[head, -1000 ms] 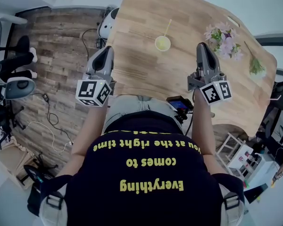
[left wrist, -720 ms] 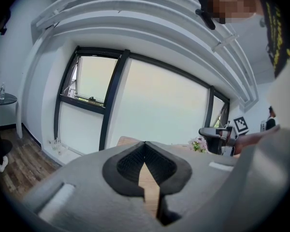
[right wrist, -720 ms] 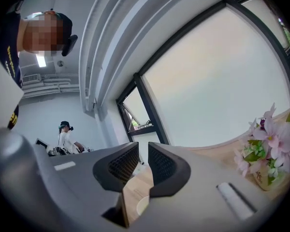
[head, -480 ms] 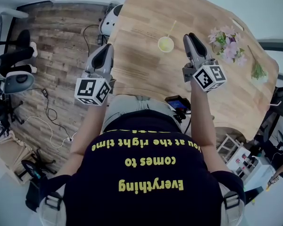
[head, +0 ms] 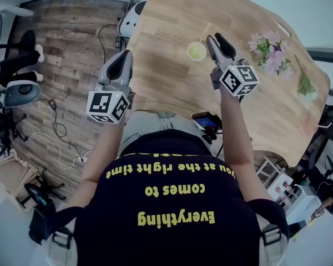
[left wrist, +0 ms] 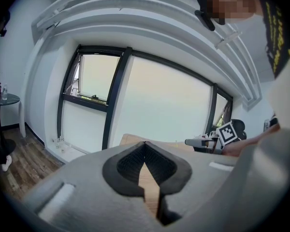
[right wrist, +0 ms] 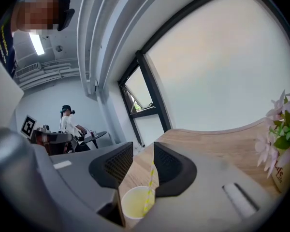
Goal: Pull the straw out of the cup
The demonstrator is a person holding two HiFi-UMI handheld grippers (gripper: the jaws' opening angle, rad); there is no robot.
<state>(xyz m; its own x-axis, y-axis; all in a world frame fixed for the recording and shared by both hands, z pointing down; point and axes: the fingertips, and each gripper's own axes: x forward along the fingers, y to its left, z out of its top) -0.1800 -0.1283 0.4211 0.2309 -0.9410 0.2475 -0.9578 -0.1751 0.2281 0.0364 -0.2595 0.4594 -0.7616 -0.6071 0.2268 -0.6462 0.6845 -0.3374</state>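
My right tongs (head: 216,39) stand spread as wide as I have had them. They have just been opening, and the straw (right wrist: 151,177) rises through the gap between the two pads. In the right gripper view it runs much closer to the right-hand pad than to the left one. Neither pad squeezes it, and I cannot tell whether the nearer pad brushes it.

The straw is yellow-and-white striped and still sits in the cup (right wrist: 137,204). The cup is pale yellow-green and stands upright on the tabletop (head: 172,85), just below and ahead of the right tongs' tips. From the head view the cup (head: 197,51) lies just to the left of those tips. The straw (head: 204,32) leans out of it, away from me, past the tips.

My left tongs (left wrist: 145,145) are pressed together at the tips with nothing held. Lower down, only a thin slit of the wood shows between the pads. In the head view the left tongs (head: 125,58) hang by the tabletop's left edge, well apart from the cup, which is off to their right and further forward. The right tongs reach in nearer to the cup than the left do.

A bunch of pink flowers (head: 271,47) stands on the tabletop to the right of the right tongs, apart from them. In the right gripper view the flowers (right wrist: 282,139) show at the far right edge.
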